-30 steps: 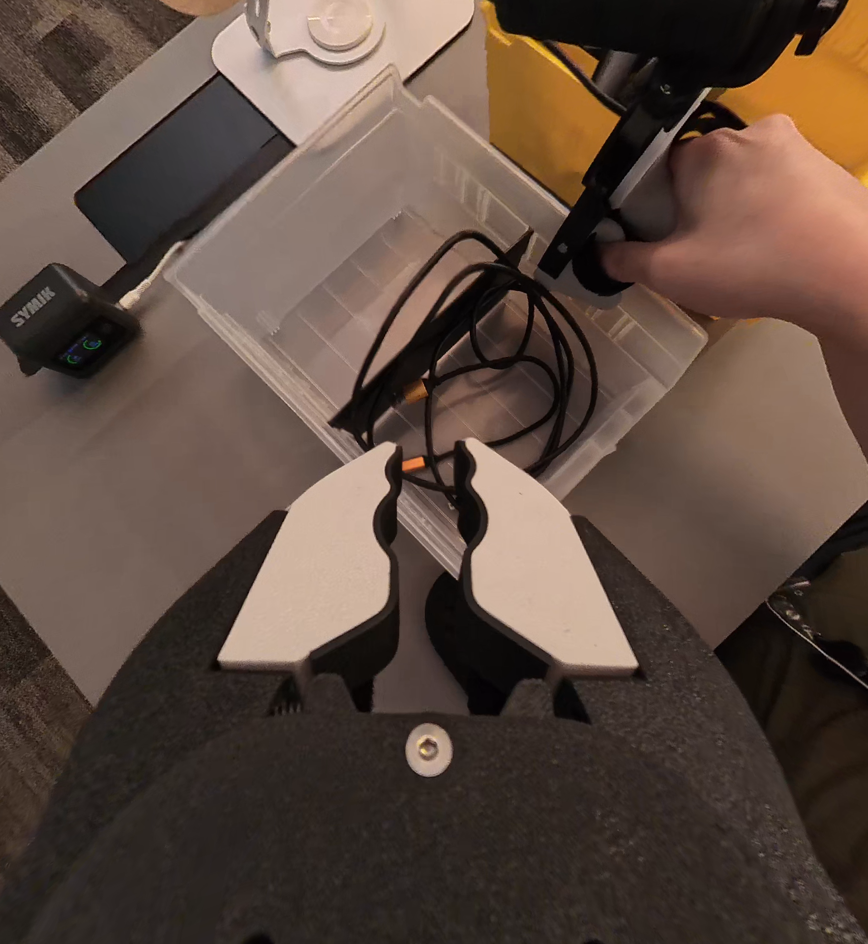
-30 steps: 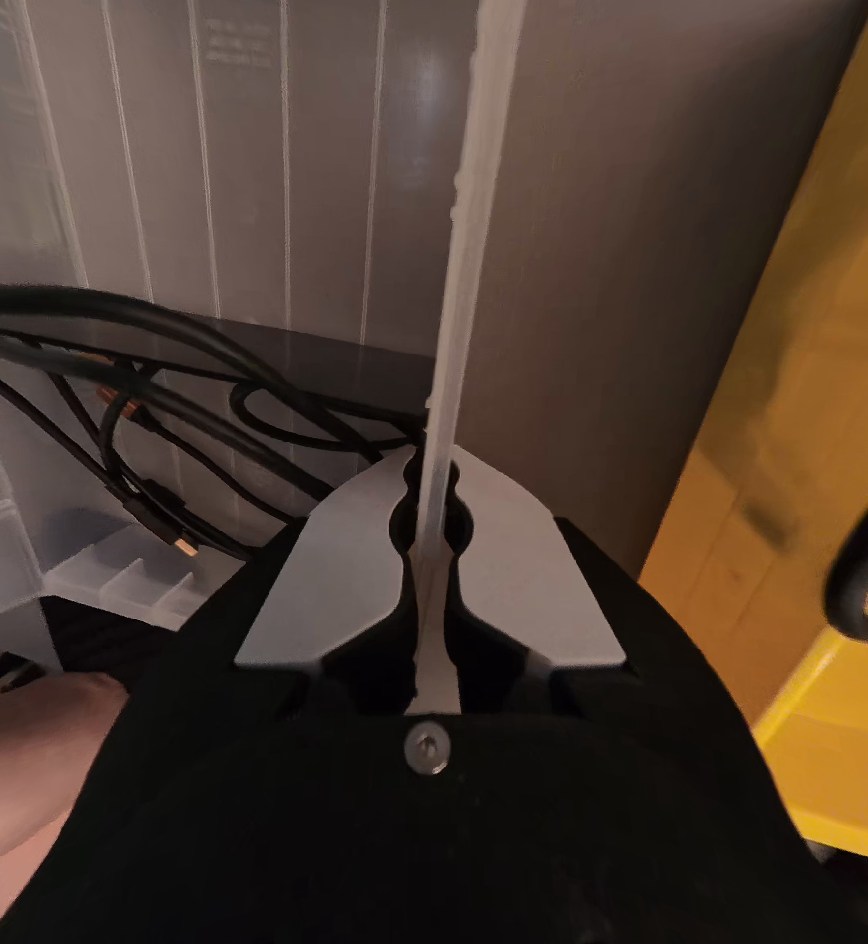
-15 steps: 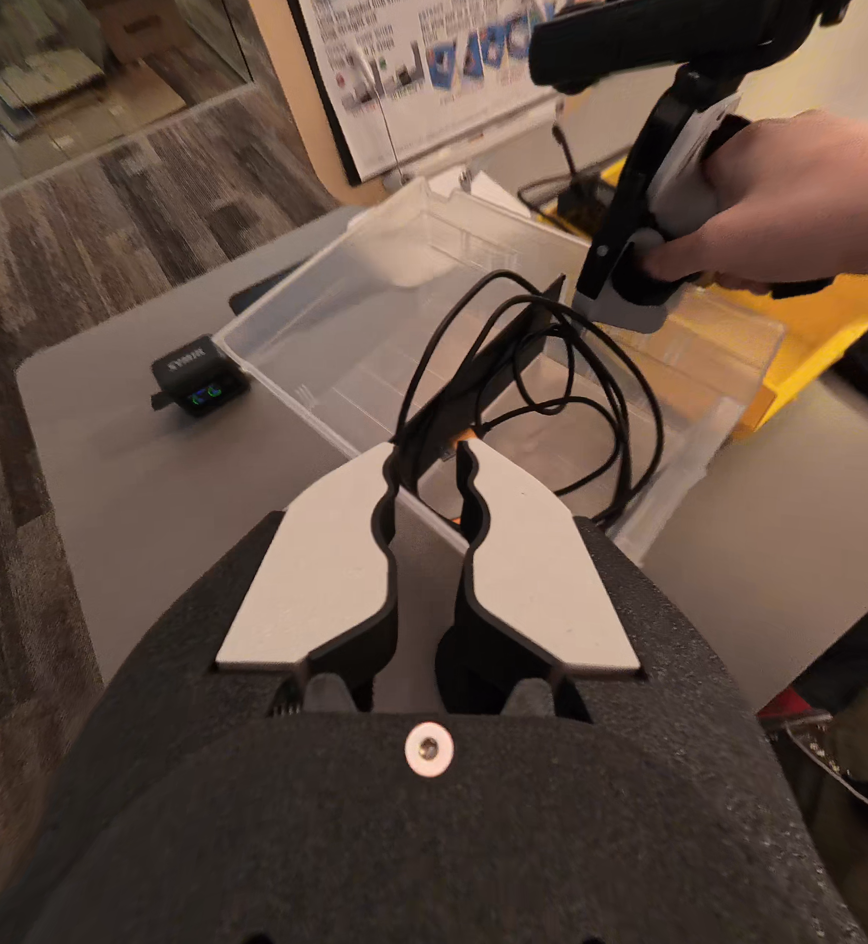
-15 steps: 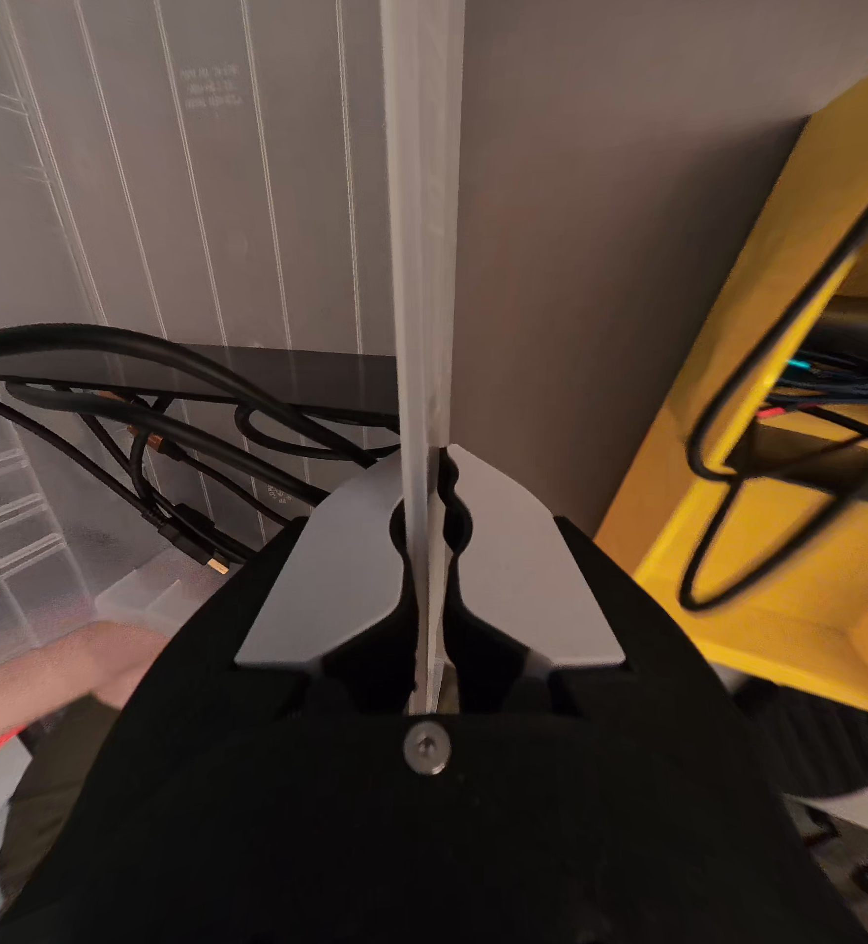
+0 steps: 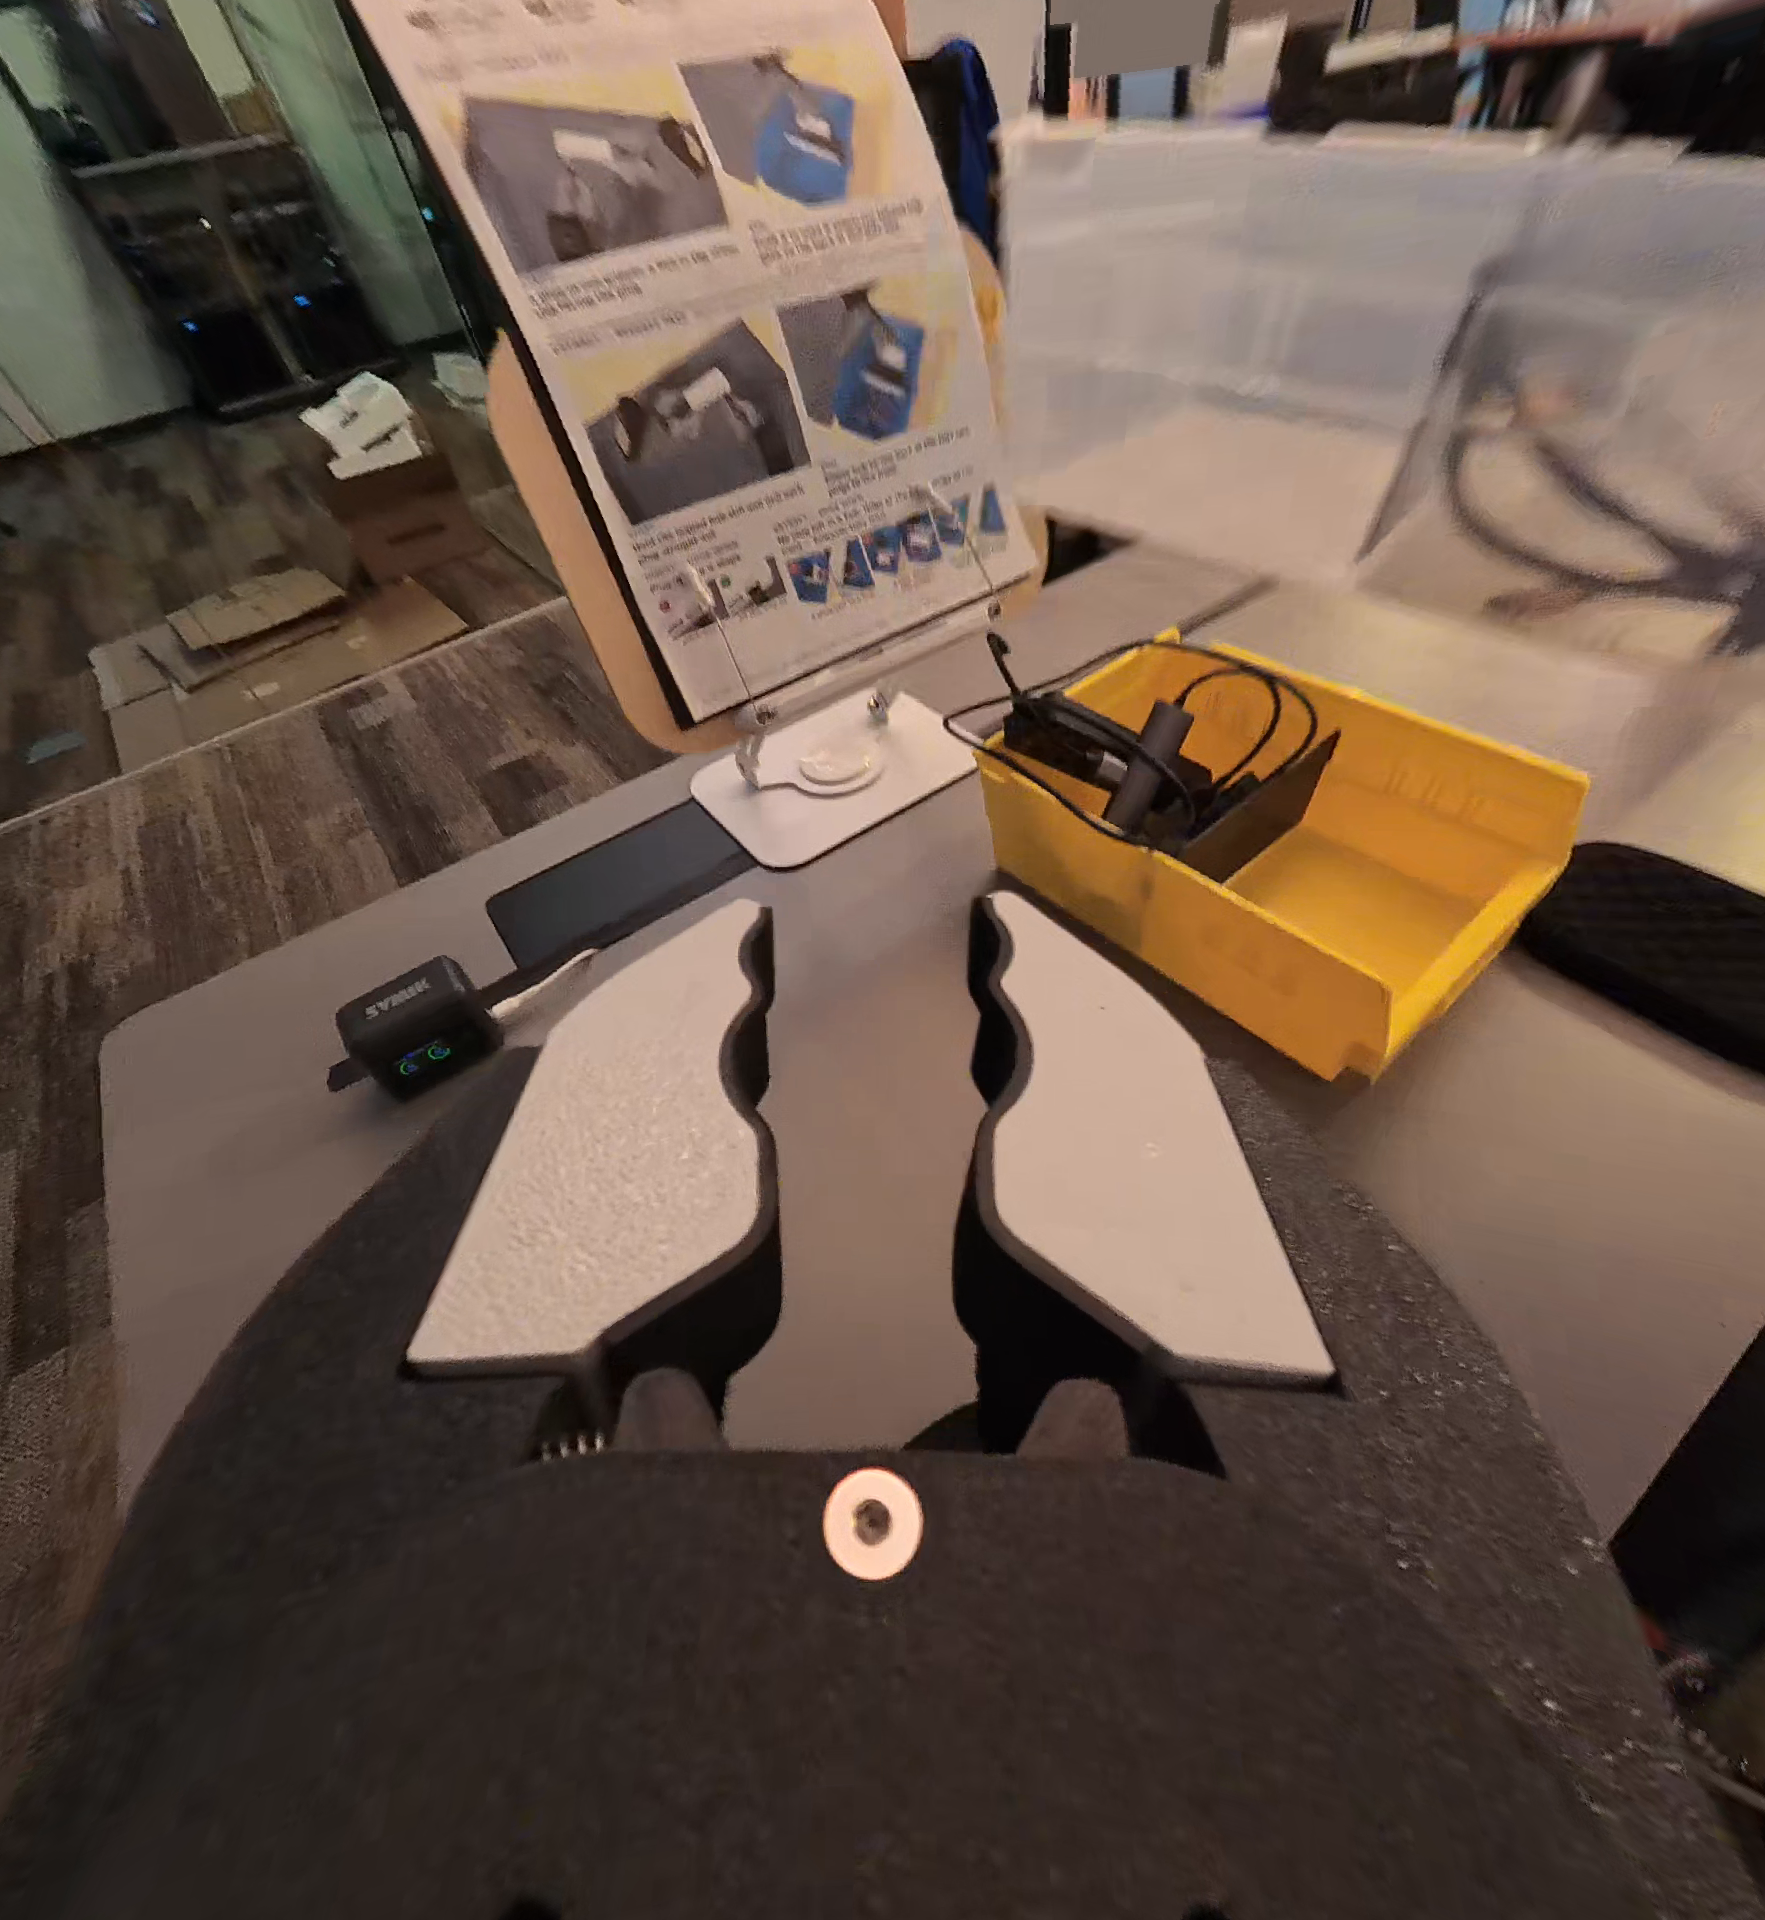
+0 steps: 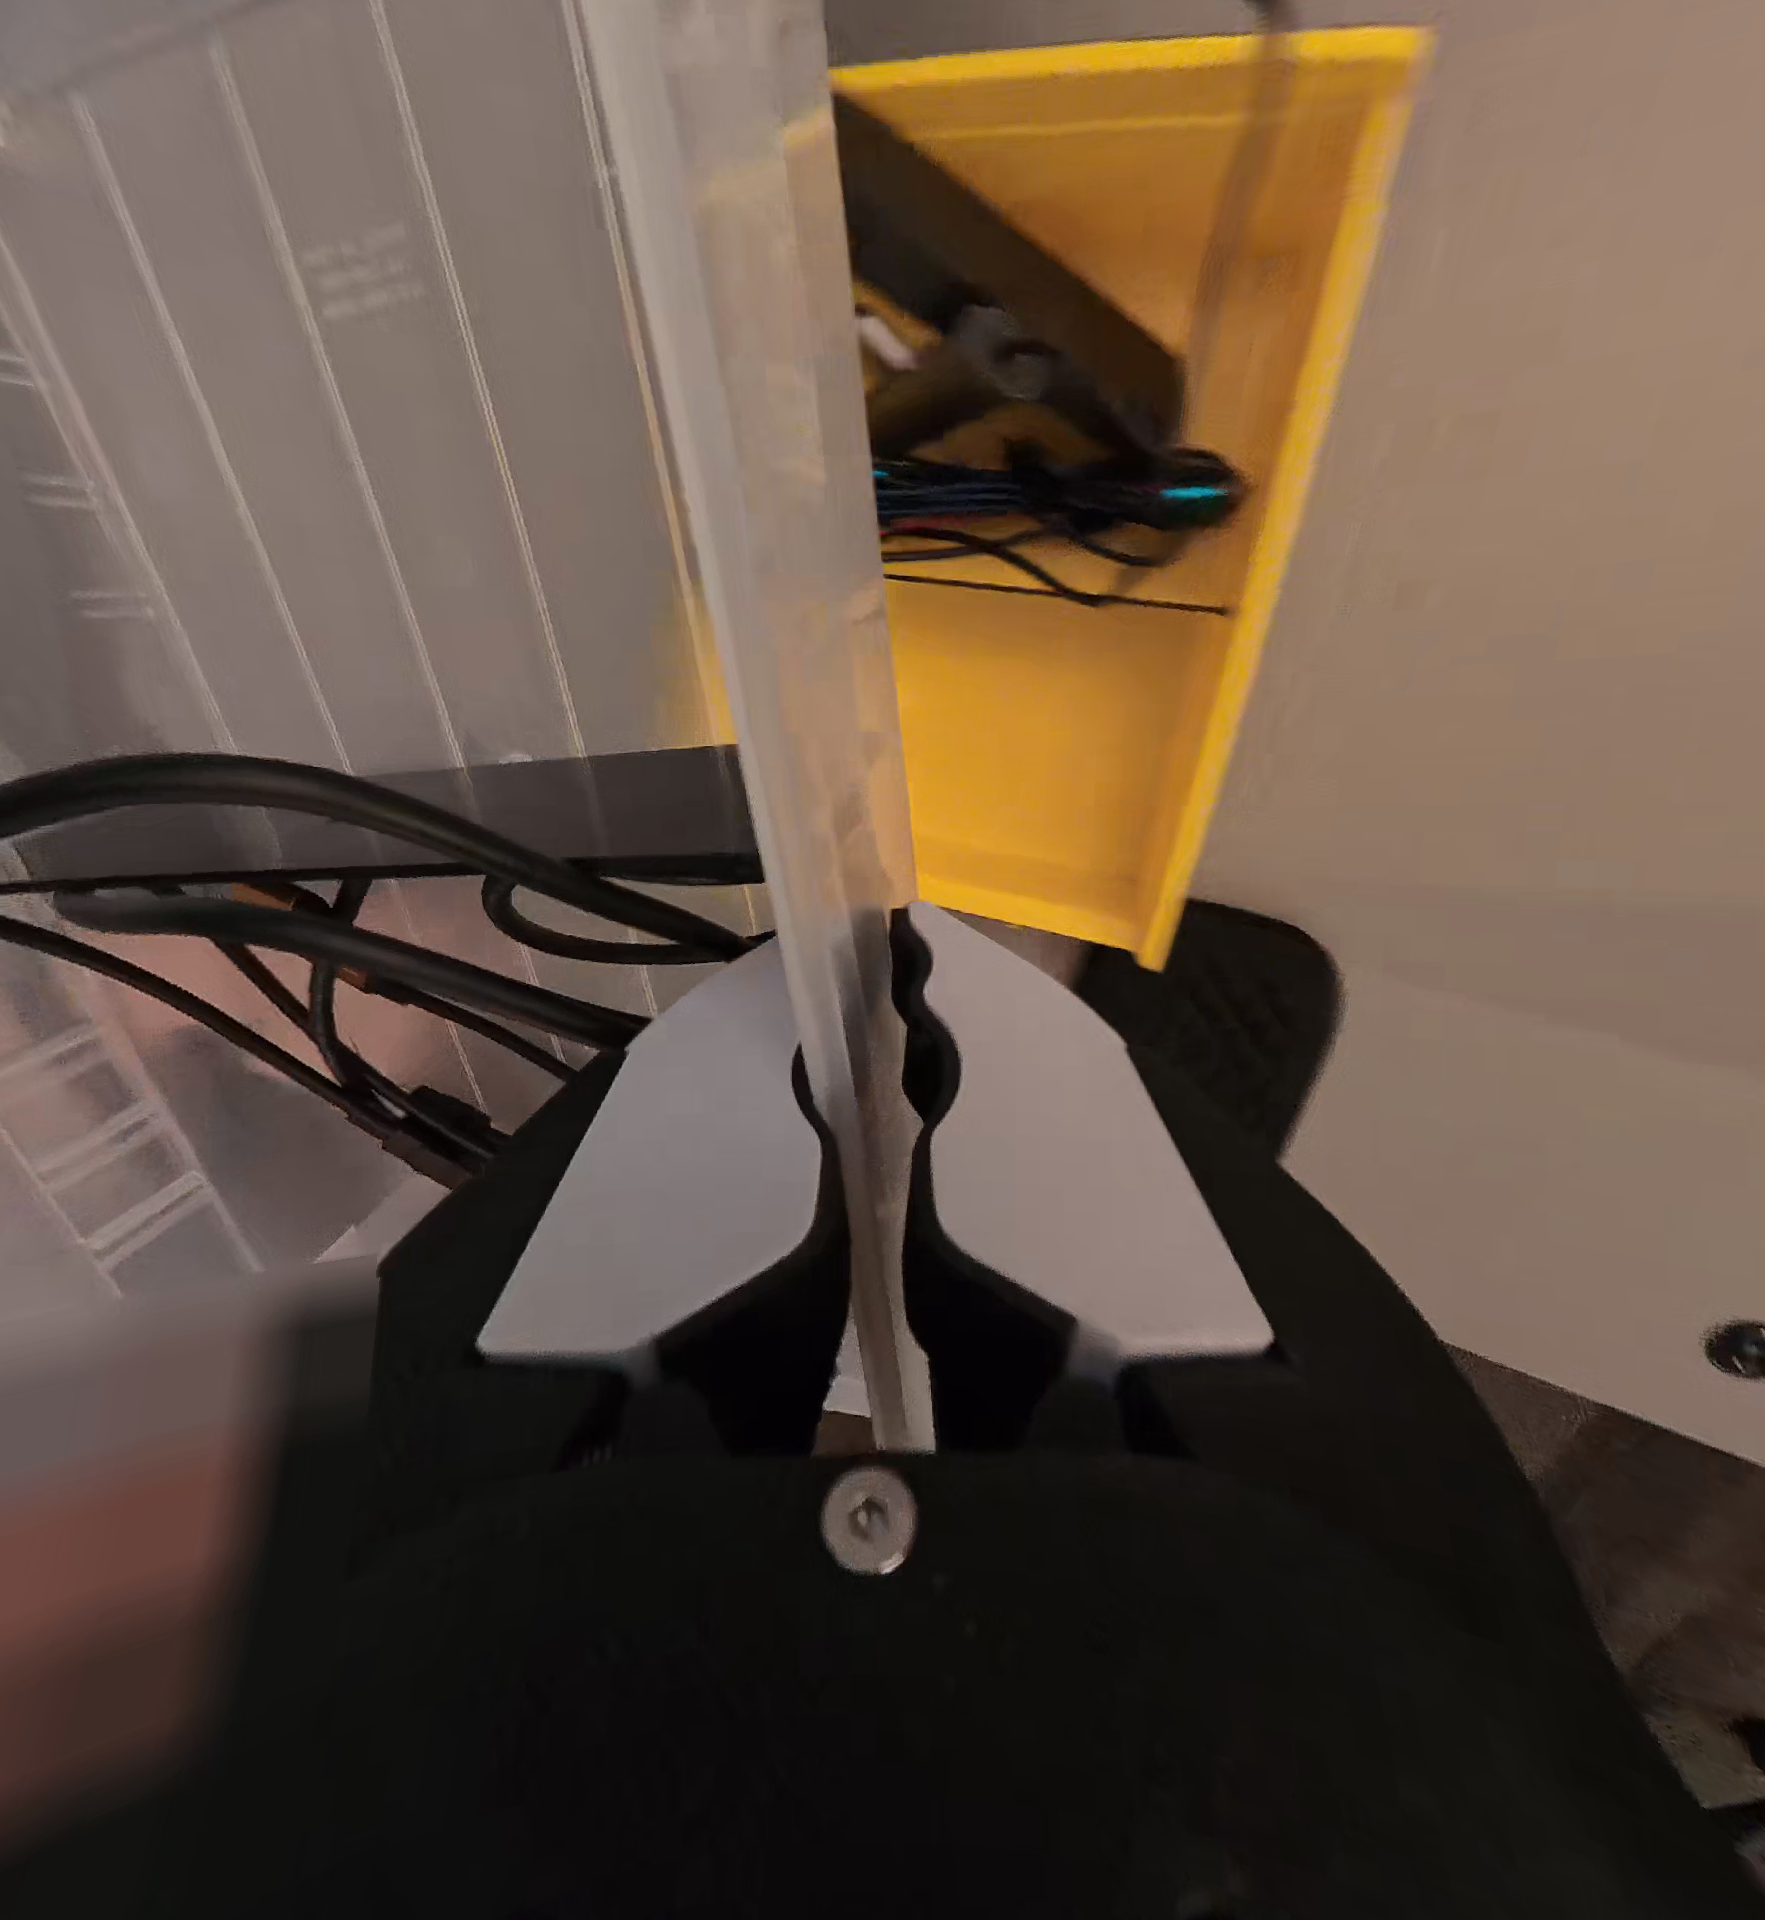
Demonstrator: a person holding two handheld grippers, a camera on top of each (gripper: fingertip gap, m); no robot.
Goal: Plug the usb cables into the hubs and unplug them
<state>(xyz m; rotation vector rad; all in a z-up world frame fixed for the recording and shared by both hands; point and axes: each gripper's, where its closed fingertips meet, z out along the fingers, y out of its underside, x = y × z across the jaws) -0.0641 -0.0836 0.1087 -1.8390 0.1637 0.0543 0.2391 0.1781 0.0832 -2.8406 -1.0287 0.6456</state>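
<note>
My right gripper (image 6: 873, 971) is shut on the wall of a clear plastic bin (image 6: 753, 665) and holds it lifted off the table. Black usb cables (image 6: 358, 821) with orange-tipped plugs lie inside the bin. In the left wrist view the lifted bin (image 5: 1626, 436) shows blurred at the upper right, with the cables (image 5: 1605, 561) in it. My left gripper (image 5: 870, 925) is open and empty above the grey table (image 5: 857, 1143). A yellow bin (image 5: 1283, 935) holds dark hubs and cables (image 5: 1138, 769); it also shows in the right wrist view (image 6: 1096, 644).
A small black charger box (image 5: 410, 1023) with green lights sits at the table's left. A dark flat pad (image 5: 608, 883) lies behind it. An instruction sheet on a stand (image 5: 732, 343) stands at the back. A black padded case (image 5: 1688, 966) lies right of the yellow bin. Left tips to right tips: about 40 cm.
My right gripper lifted the clear bin with the cables up off the table and away to the right. My left gripper opened wider and tilted up.
</note>
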